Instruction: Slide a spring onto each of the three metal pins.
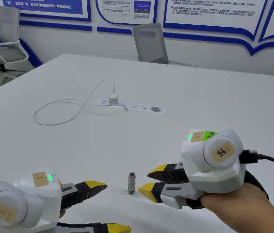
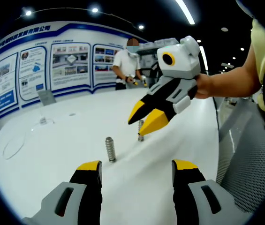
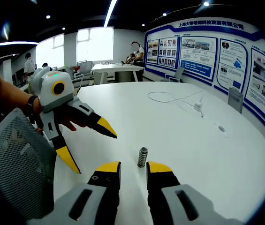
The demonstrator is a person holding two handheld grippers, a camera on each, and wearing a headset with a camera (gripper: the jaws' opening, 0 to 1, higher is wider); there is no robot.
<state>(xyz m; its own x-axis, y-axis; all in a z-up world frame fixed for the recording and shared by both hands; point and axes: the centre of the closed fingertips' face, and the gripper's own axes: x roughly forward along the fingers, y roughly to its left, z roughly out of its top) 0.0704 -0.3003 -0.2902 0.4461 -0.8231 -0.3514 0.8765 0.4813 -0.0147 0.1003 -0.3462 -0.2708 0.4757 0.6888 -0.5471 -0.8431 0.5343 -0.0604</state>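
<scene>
Seemingly two pins already wear springs on the desk [image 1: 185,145]: the near spring [image 2: 110,149] stands ahead of the left gripper [image 2: 137,165], the far spring [image 2: 141,138] just beside the right gripper [image 1: 144,182], both grippers released and empty, so perhaps one pin is left.

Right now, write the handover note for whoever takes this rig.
Left tool: open, empty, low over the table.
Right tool: open, empty, tips close beside the spring.
Things: one spring stands upright on the table between the tools, apparently on a pin. The left gripper view shows a second small upright piece by the right tool's tips; pin or spring, cannot tell.
Done: at most one spring looks seated.
Left: the remaining springs onto their pins.
</scene>
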